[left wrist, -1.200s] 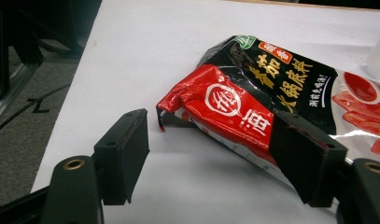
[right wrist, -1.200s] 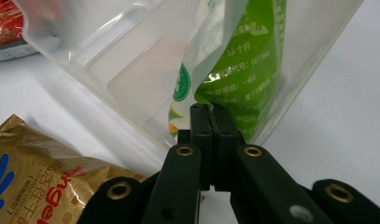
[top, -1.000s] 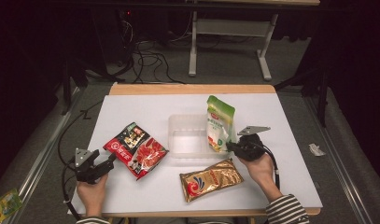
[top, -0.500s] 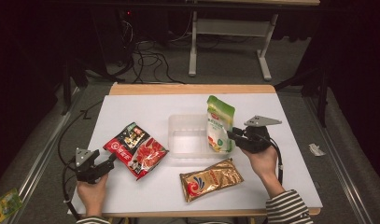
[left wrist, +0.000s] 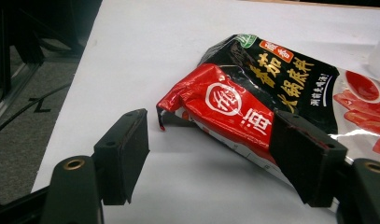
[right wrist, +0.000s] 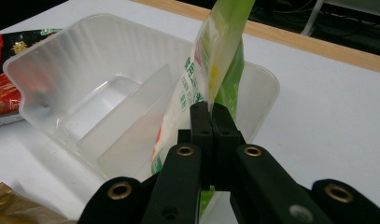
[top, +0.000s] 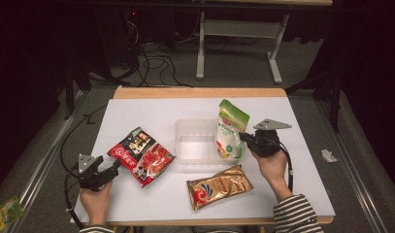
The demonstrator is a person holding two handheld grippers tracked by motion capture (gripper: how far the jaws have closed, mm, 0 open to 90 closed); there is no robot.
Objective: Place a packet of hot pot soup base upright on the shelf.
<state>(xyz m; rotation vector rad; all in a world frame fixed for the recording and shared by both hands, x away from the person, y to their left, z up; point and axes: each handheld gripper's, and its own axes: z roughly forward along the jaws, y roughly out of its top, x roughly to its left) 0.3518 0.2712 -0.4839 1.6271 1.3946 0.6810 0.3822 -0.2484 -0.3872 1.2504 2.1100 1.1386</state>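
Note:
A green and white pouch (top: 230, 133) stands upright at the right end of the clear plastic tray (top: 195, 127). My right gripper (top: 243, 137) is shut on the pouch's right edge. Its jaws have just been closing, and in the right gripper view they (right wrist: 211, 116) pinch the pouch (right wrist: 211, 70) over the tray's (right wrist: 99, 16) near corner. My left gripper (top: 115, 167) rests low at the front left, open. Its jaws (left wrist: 211, 135) stand on either side of the near corner of a red and black packet (left wrist: 234, 102) without pressing on it. That packet (top: 141, 155) lies flat.
A gold packet (top: 219, 186) lies flat in front of the tray, near the right hand, and its corner (right wrist: 10, 205) shows in the right gripper view. The white tabletop (top: 151, 116) has a wooden far edge. Cables trail on the floor beyond.
The right hand has risen a little with the pouch's edge in its gripper. The left hand and the red packet have stayed where they were.

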